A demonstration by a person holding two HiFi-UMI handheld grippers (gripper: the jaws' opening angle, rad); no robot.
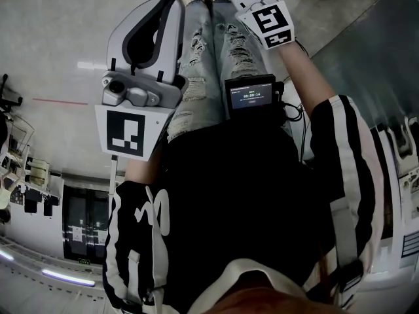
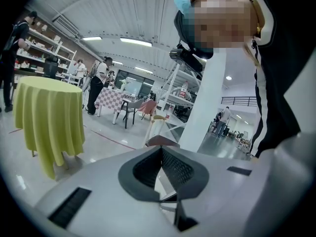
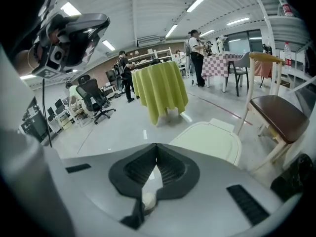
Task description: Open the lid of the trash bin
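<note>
Seen from the head view, the person's black top with white stripes [image 1: 262,195] fills the near ground, with a small lit screen [image 1: 250,91] at the waist and torn pale jeans [image 1: 209,51] below it. Both grippers are held out over the legs. The left claw [image 2: 161,147] has its ribbed dark pads pressed together at the tips and holds nothing. The right claw [image 3: 156,144] is likewise closed tip to tip and empty. Just past the right claw's tips the trash bin [image 3: 212,141] stands on the pale glossy floor [image 3: 113,132], its cream lid lying flat and down. A wooden chair with a brown seat [image 3: 276,116] is just beside the bin on its right. Farther back stands a round table under a yellow-green cloth [image 3: 159,88], well apart from the bin. A black office chair [image 3: 96,100] sits to its left. People stand near a checked table [image 3: 219,63] at the far side of the hall.
</note>
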